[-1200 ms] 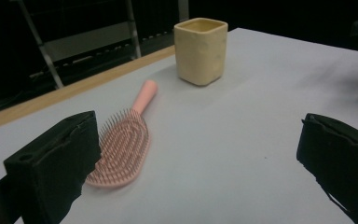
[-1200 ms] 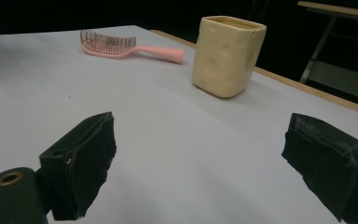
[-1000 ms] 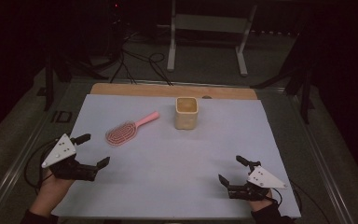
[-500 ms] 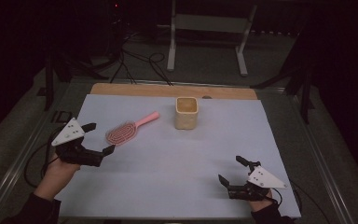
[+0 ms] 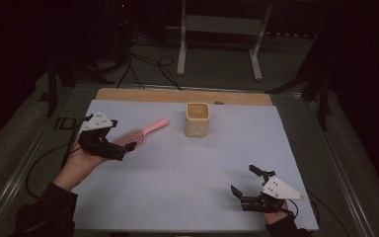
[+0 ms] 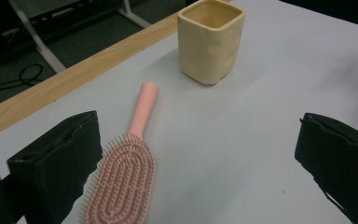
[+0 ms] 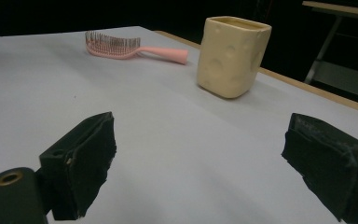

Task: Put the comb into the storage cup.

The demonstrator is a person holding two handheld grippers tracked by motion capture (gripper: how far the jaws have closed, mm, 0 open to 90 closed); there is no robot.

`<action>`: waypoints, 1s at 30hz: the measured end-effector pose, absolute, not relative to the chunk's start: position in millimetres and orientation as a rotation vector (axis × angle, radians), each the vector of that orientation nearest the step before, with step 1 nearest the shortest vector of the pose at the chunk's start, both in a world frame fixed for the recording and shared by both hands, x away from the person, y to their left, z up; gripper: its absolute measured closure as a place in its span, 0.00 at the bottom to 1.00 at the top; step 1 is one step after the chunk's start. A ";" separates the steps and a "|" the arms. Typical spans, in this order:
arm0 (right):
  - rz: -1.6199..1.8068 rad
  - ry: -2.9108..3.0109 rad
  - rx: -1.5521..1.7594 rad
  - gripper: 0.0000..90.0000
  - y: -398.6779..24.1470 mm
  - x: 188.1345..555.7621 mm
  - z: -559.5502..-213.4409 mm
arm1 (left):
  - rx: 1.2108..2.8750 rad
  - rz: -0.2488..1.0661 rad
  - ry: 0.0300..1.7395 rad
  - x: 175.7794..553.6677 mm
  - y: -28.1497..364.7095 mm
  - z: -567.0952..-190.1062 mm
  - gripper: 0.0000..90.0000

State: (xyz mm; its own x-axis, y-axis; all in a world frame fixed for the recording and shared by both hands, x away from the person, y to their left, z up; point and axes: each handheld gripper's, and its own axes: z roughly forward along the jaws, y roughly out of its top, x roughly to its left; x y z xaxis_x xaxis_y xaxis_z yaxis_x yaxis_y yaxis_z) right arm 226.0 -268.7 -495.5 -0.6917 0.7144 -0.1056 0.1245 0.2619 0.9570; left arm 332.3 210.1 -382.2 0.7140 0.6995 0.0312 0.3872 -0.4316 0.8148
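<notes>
Left gripper (image 5: pixel 123 148), jaws spread, hovers at the pink hairbrush (image 6: pixel 123 186) — lined up to grasp; right gripper (image 5: pixel 246 190) rests agape, lower right.

1 hairbrush (image 5: pixel 137 134), 1 cup (image 5: pixel 197 119), 2 hand-held grippers (image 5: pixel 122 148).

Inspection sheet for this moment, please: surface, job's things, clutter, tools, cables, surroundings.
Surface: pale blue sheet over a wooden table edge.
Job's things: pink hairbrush lying bristles up, handle toward the cream cup, which stands upright and apart from it.
Clutter: nothing seen.
Tools: left tool open, jaws at the brush head, not closed on it; right tool open near the front edge, touching nothing.
Cables: black leads on the floor beyond the table.
Surroundings: dark room, white metal stand.
</notes>
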 end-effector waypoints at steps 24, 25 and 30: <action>1.454 2.012 0.754 0.10 -268.8 226.0 -495.8 | 2.145 0.357 0.879 400.4 172.0 -396.5 0.18; 1.454 2.012 0.754 0.10 -268.8 226.0 -495.8 | 2.145 0.357 0.879 400.4 172.0 -396.5 0.23; 1.460 2.012 0.753 0.10 -268.9 225.9 -495.8 | 2.173 0.368 0.910 414.8 163.7 -404.1 0.37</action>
